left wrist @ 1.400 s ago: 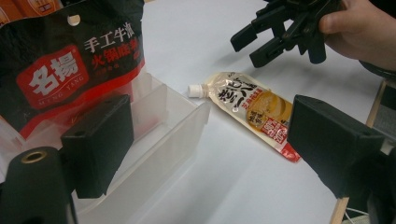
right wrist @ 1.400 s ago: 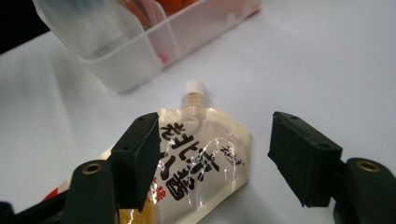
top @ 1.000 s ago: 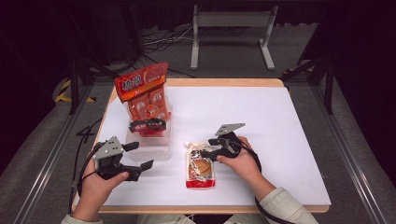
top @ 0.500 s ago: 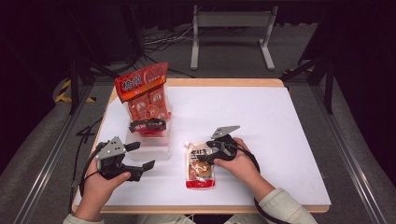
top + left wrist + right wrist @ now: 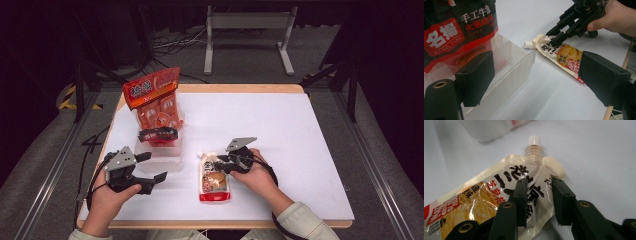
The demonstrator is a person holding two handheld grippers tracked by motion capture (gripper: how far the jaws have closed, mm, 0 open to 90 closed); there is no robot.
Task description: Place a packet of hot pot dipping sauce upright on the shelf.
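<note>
Two jaws of our right gripper [image 5: 536,202] straddle the flat cream spouted sauce pouch [image 5: 214,178] lying mid-table beside the clear plastic bin [image 5: 162,155], not yet closed; we should pinch below the cap. Our left gripper [image 5: 152,167] waits open, empty.

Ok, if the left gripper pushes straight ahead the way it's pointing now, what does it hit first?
Probably the clear plastic box: its near corner sits between the open jaws of the left gripper. The sauce pouch lies farther on, though depth is uncertain.
</note>
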